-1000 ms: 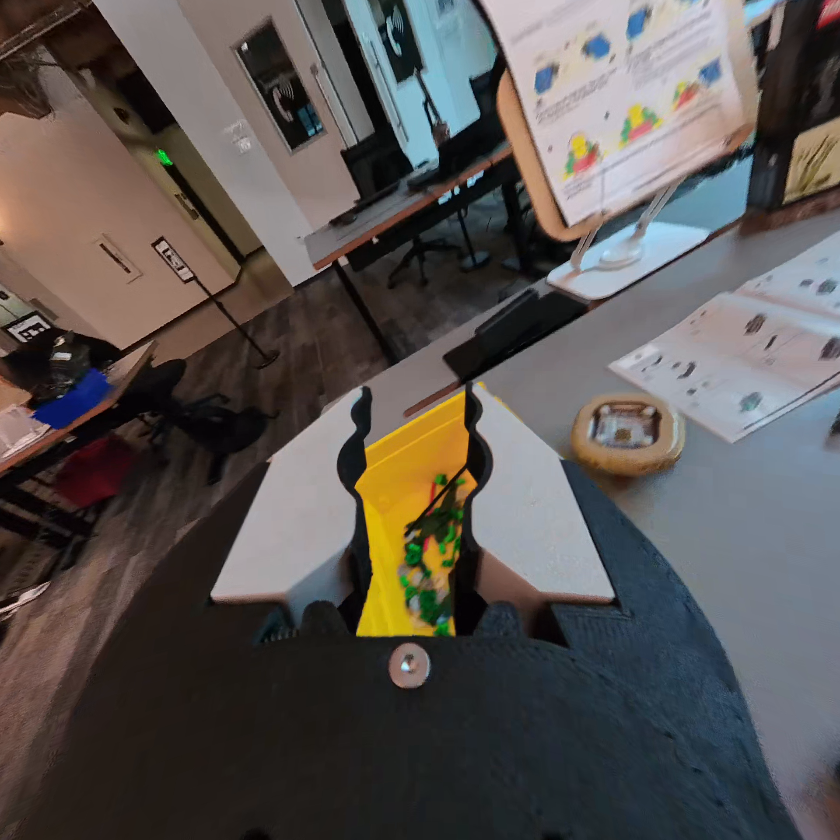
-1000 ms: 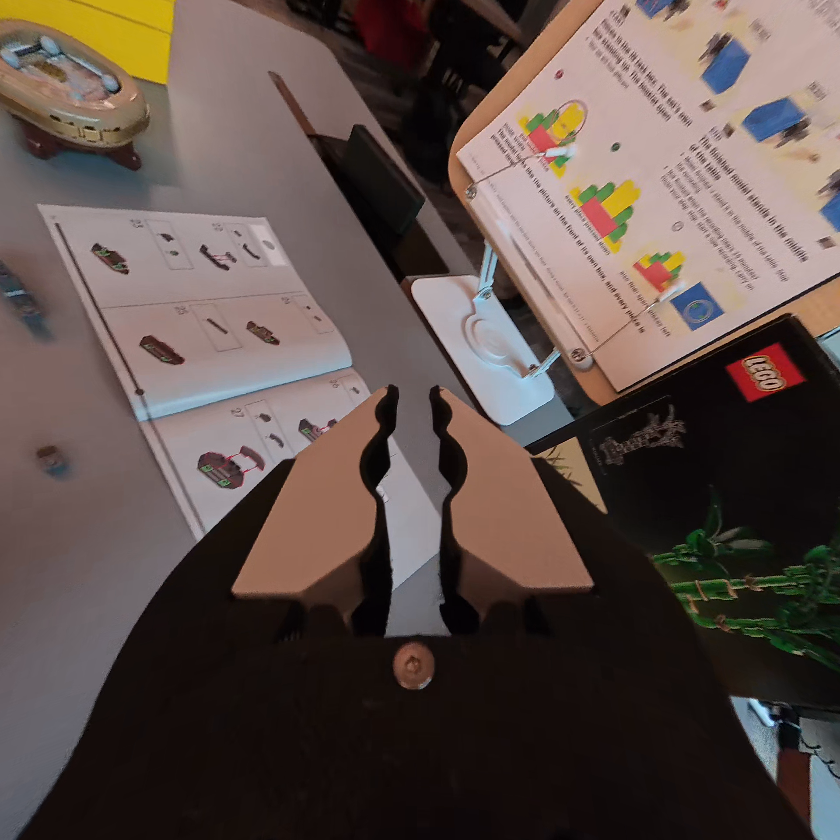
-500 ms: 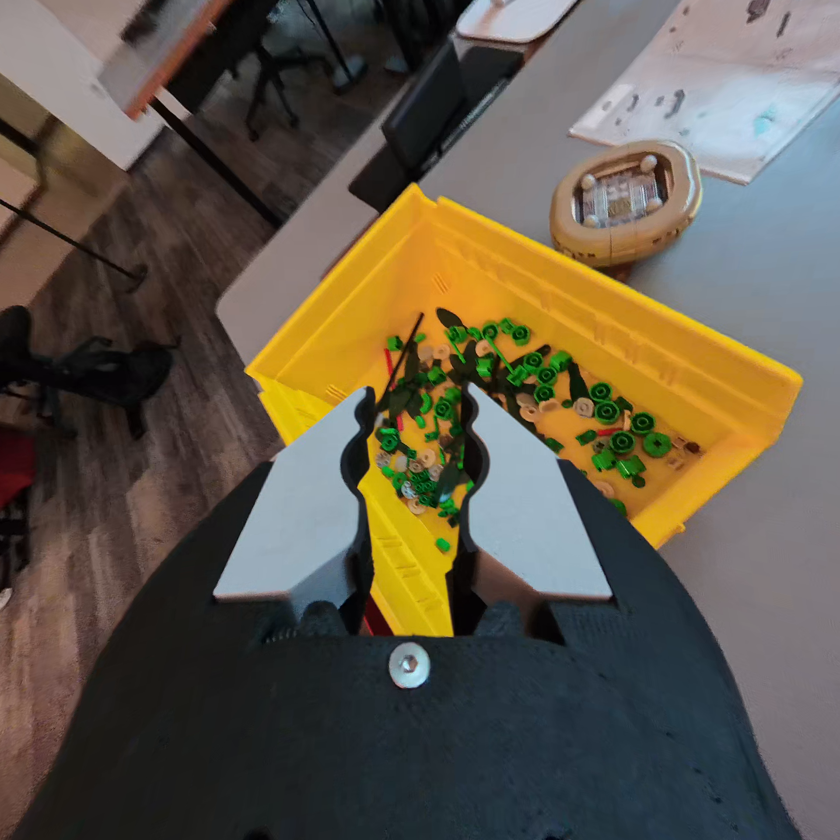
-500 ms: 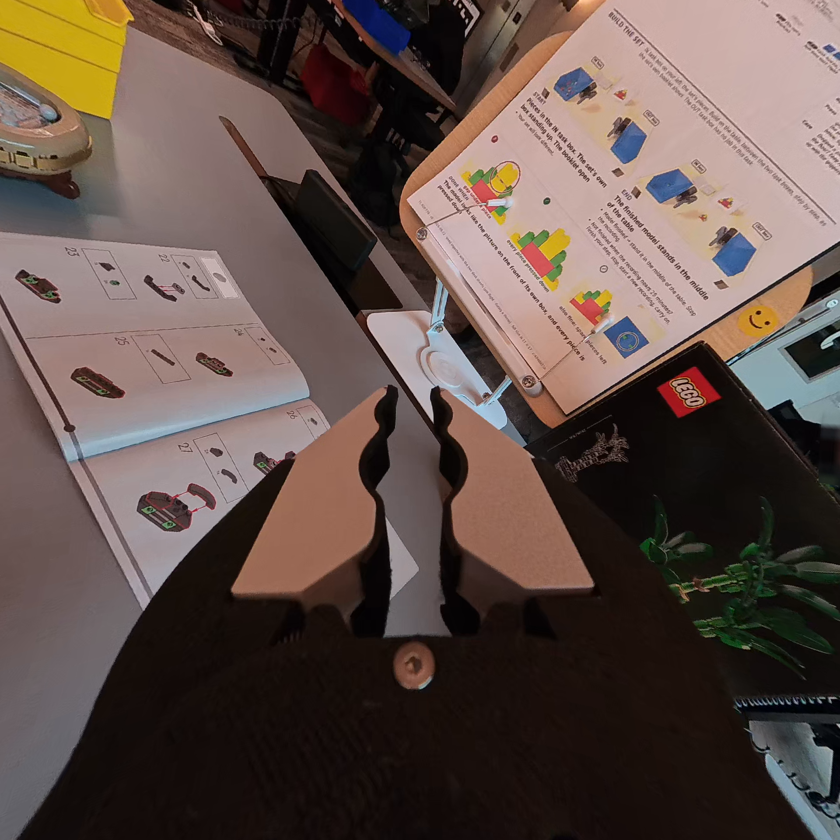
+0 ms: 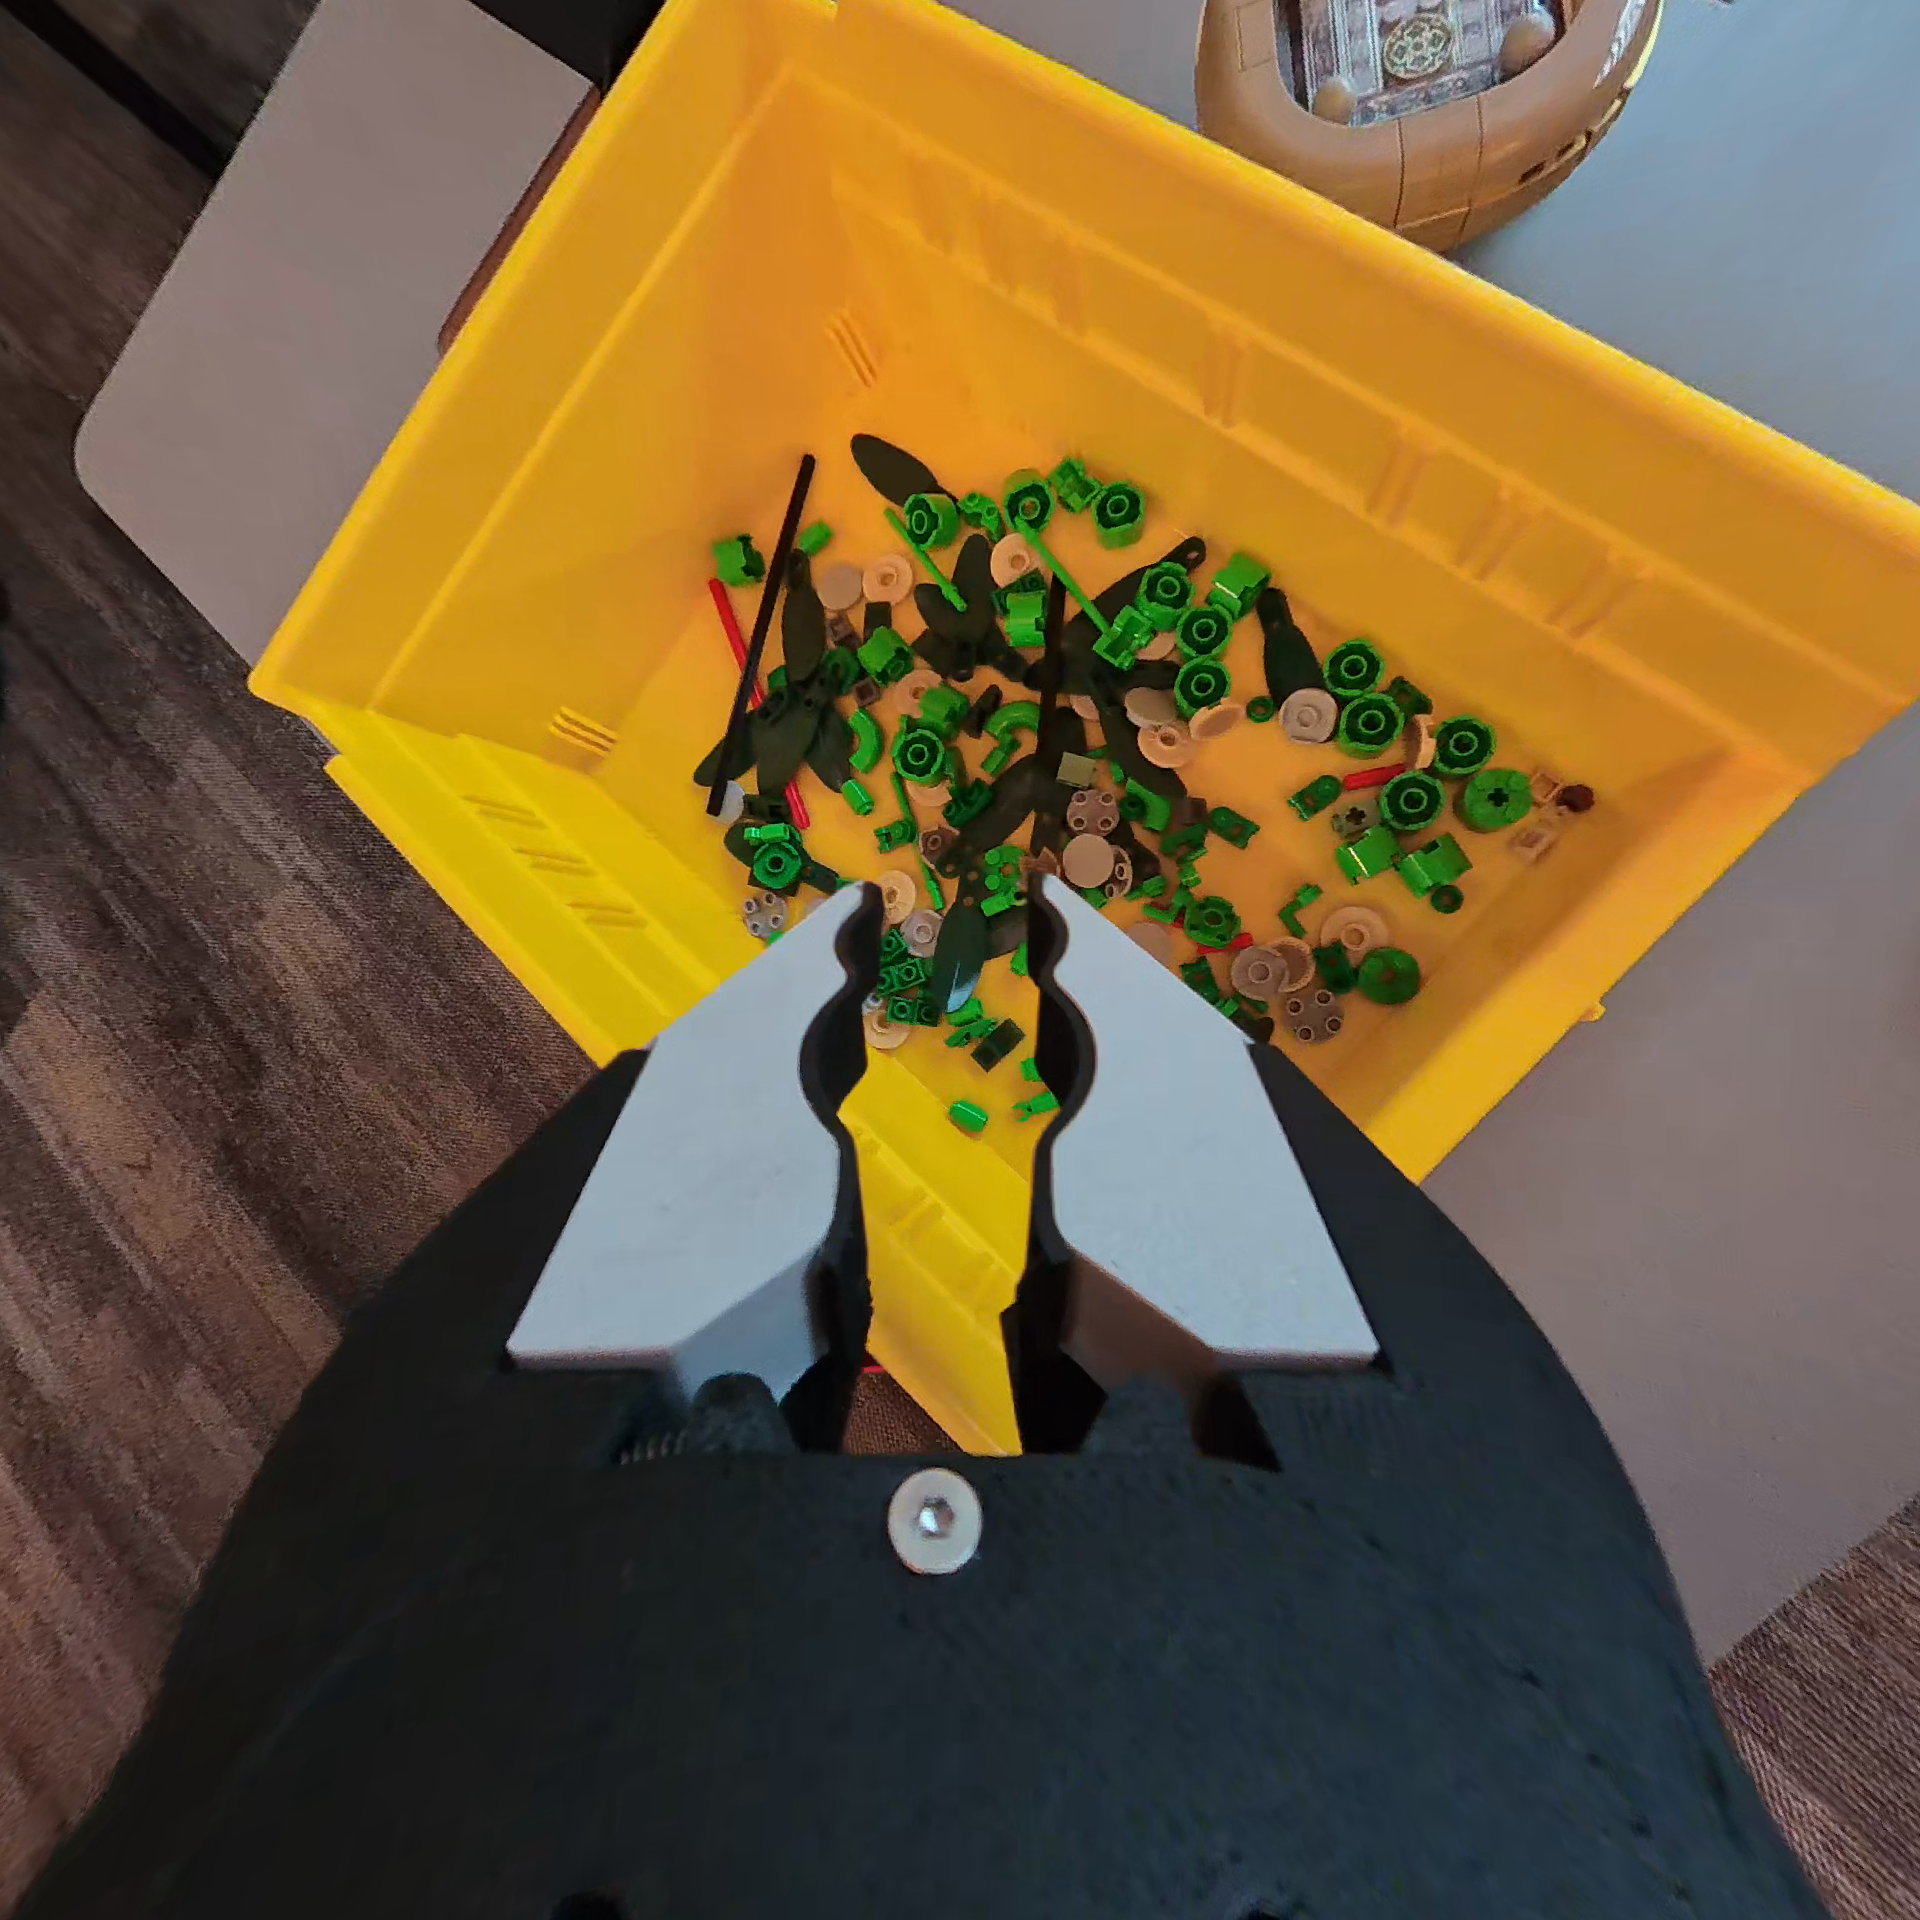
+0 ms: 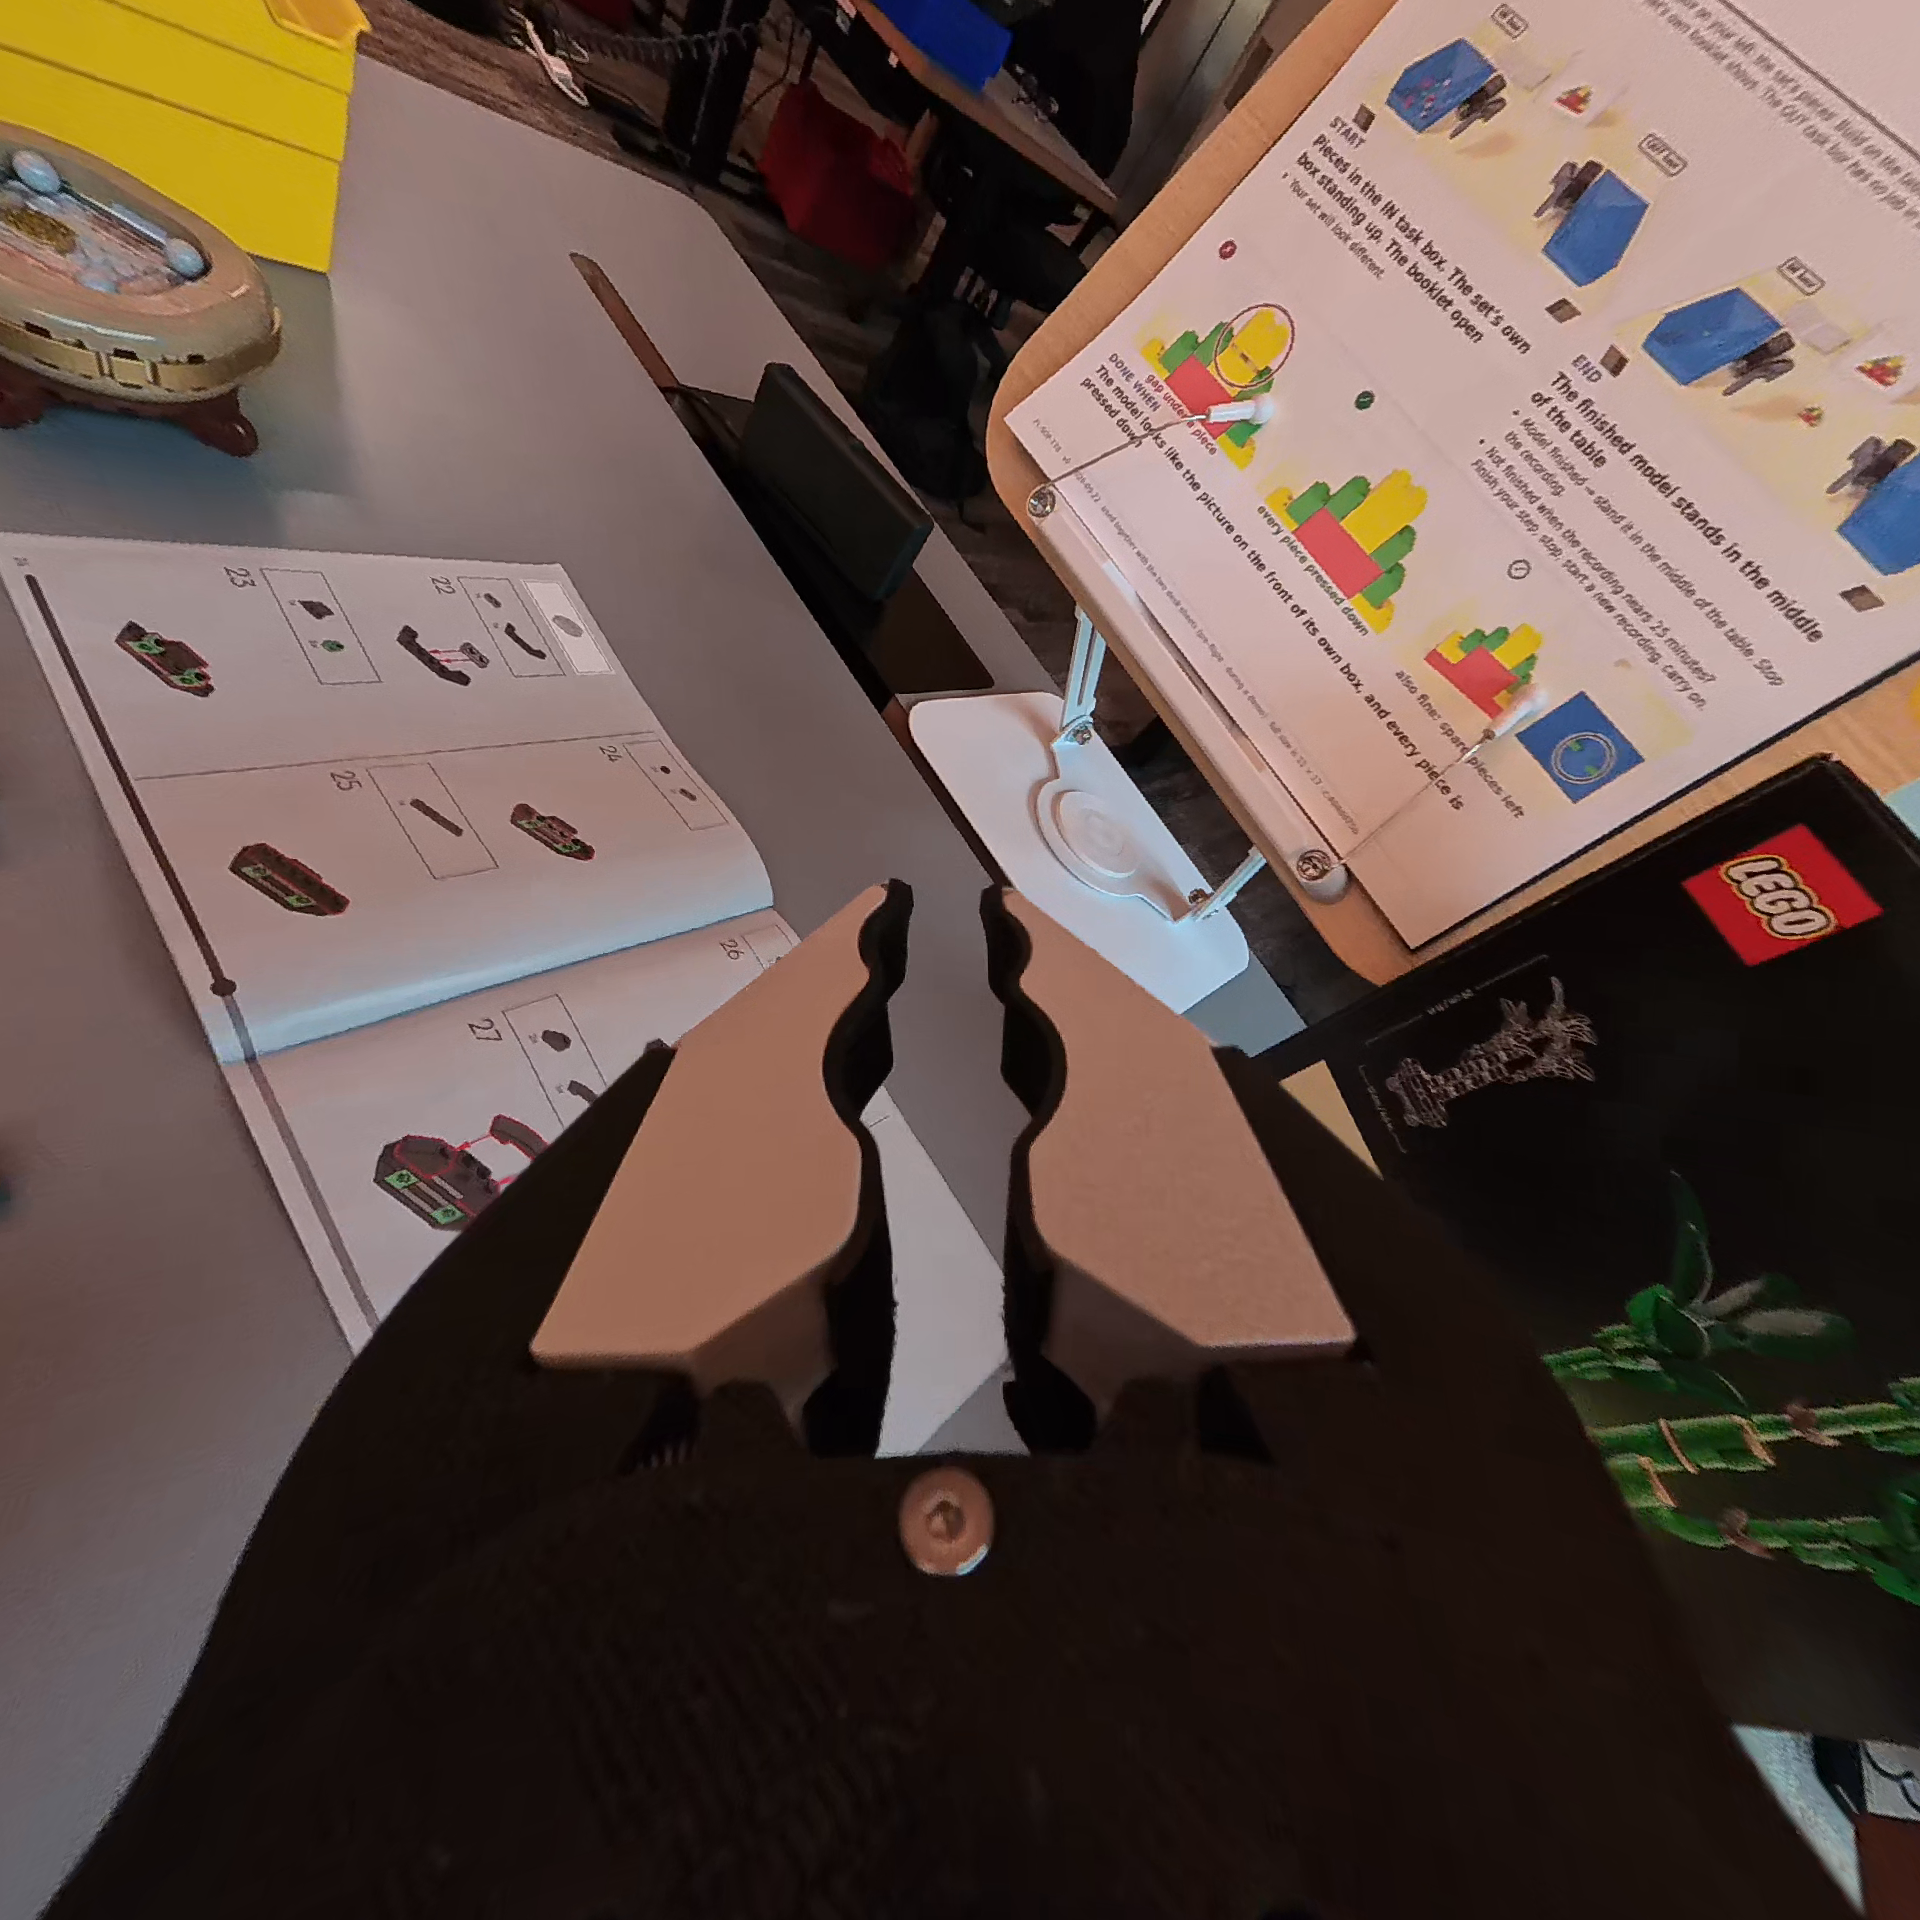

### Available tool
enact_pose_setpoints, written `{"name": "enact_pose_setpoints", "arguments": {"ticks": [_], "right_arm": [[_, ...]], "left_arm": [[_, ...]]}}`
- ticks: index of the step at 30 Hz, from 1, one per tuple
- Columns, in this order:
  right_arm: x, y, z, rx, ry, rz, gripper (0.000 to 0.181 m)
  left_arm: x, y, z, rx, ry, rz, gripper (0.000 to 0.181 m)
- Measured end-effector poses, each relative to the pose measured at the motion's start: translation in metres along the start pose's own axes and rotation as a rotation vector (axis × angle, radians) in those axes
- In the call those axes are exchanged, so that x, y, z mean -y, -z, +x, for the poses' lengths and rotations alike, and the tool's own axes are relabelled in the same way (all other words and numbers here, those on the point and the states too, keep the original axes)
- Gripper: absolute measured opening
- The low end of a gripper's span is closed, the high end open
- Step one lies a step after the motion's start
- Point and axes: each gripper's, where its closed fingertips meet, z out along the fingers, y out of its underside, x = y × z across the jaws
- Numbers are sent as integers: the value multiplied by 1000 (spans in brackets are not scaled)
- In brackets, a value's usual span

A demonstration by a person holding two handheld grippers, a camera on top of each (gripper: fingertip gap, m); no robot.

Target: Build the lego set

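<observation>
Your left gripper [image 5: 951,909], spread and empty, hovers over the yellow bin [image 5: 644,343] of loose green pieces [image 5: 1039,727]; right gripper [image 6: 945,904], likewise spread, idles above the booklet [image 6: 416,790]. Only the tan base [image 5: 1455,135] stands assembled; most building remains.

tan model [image 5: 1423,104] cropped, box [image 6: 1714,1247] cut off
</observation>
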Motion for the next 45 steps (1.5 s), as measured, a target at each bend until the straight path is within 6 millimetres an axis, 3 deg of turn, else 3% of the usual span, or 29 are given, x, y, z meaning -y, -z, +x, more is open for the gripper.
{"name": "enact_pose_setpoints", "arguments": {"ticks": [12, 28, 32, 37, 45], "right_arm": [[-6, -13, -7, 4, 18, -29, 13], [-2, 5, 16, -94, -21, 11, 4], [6, 25, 47, -331, 56, 73, 2], [13, 40, 62, -520, 125, 147, 0], [-5, 18, 50, -506, 207, 30, 0]], "left_arm": [[-16, -10, 10, -46, -67, -82, 26], [-6, -16, 4, -24, -102, -115, 25], [-2, -16, 4, -18, -109, -119, 25], [10, -15, 7, -44, -67, -90, 25], [13, -3, 21, -90, 5, -114, 22]]}}
